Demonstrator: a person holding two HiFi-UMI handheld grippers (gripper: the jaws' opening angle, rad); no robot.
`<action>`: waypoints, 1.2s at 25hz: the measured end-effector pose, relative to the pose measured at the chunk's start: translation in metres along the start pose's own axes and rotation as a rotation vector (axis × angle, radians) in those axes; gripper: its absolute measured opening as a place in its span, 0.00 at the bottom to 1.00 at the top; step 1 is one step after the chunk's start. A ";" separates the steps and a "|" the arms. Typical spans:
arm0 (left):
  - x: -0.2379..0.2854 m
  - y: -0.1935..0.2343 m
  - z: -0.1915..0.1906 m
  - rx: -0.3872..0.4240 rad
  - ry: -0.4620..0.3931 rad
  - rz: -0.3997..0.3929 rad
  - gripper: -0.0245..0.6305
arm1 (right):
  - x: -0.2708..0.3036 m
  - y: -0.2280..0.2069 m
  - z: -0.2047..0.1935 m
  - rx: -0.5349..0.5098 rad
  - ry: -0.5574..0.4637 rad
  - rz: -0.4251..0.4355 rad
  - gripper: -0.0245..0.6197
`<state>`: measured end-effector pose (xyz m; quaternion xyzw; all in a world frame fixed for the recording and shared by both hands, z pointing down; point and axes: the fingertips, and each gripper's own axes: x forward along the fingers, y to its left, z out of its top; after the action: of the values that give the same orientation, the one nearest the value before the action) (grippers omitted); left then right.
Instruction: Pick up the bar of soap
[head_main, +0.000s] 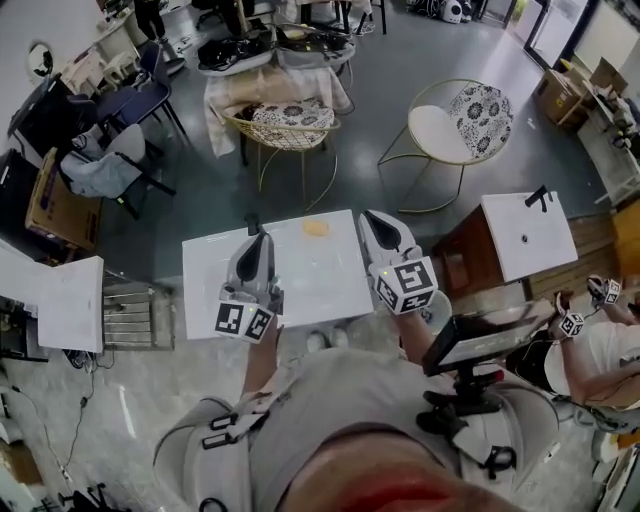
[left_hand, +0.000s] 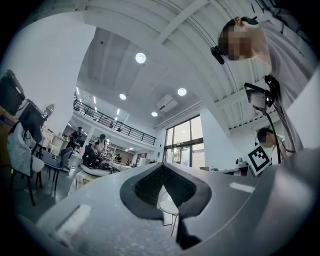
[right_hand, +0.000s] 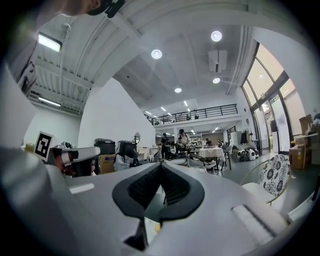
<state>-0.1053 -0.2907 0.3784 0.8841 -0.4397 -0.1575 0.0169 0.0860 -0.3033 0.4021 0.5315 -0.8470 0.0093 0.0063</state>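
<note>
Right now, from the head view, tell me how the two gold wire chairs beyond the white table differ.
The left chair has a flowered cushion on its seat; the right chair has a plain white seat and a flowered back. The left chair stands close by the cloth-covered table; the right chair stands well apart from it. Both have thin gold wire frames.

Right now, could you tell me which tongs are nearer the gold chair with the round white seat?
Right. The right tongs are at the table's far right corner, just short of that chair; the left tongs are over the table's left side, farther off.
</note>
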 end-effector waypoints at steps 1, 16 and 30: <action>0.000 0.000 0.001 0.008 0.000 -0.002 0.04 | 0.001 0.002 0.001 -0.008 -0.003 -0.001 0.04; -0.012 0.015 0.001 0.041 0.040 0.006 0.04 | 0.022 0.022 0.021 -0.006 -0.104 0.078 0.05; -0.028 0.040 -0.012 0.009 0.079 0.010 0.04 | 0.047 0.013 0.034 -0.131 -0.085 0.055 0.92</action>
<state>-0.1490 -0.2947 0.4036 0.8874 -0.4439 -0.1205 0.0310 0.0538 -0.3404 0.3688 0.5062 -0.8597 -0.0684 0.0049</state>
